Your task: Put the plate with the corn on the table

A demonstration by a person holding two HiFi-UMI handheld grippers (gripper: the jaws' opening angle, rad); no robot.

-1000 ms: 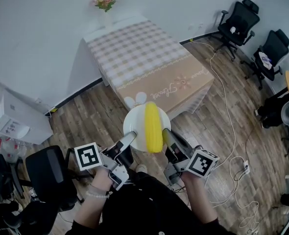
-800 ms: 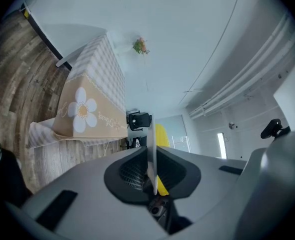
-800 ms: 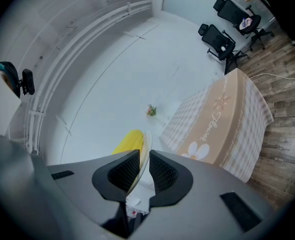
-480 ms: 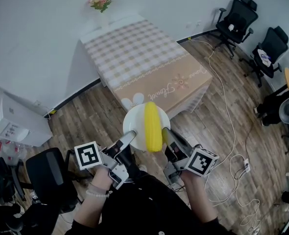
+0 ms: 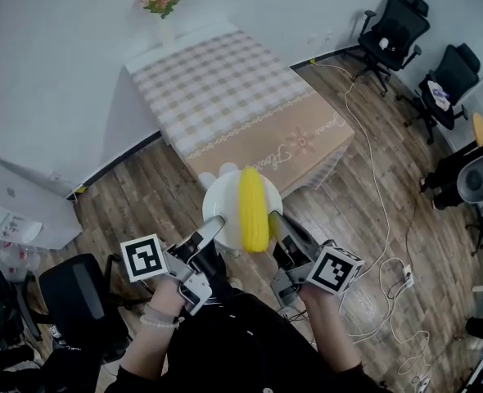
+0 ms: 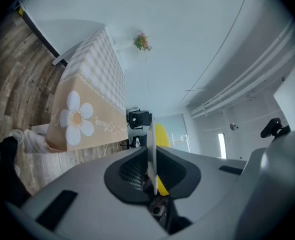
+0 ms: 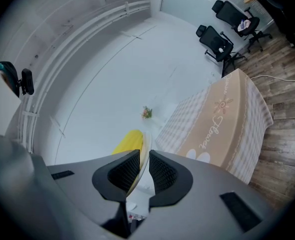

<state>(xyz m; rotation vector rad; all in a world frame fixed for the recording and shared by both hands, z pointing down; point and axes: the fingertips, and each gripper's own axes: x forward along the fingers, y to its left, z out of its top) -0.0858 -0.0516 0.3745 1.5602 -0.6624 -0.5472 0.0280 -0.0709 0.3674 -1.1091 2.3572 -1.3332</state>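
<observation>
A white plate (image 5: 223, 210) carries a yellow corn cob (image 5: 252, 209) lying lengthwise. It is held in the air over the wood floor, just short of the near end of the table (image 5: 241, 109) with the checked cloth. My left gripper (image 5: 211, 229) is shut on the plate's left rim and my right gripper (image 5: 276, 223) on its right rim. In the left gripper view the rim (image 6: 150, 134) stands edge-on between the pads, with the corn (image 6: 162, 134) behind it. The right gripper view shows the rim (image 7: 148, 146) pinched the same way beside the corn (image 7: 128, 141).
A vase of flowers (image 5: 161, 2) stands at the table's far end by the white wall. Two black office chairs (image 5: 397, 27) are at the right, and a white cable (image 5: 381, 219) trails over the floor. Another black chair (image 5: 78, 293) and a white cabinet (image 5: 16, 211) are at the left.
The plate and both grippers have moved together toward the table; its near edge now lies right under the plate's far rim. Both grips are unchanged.
</observation>
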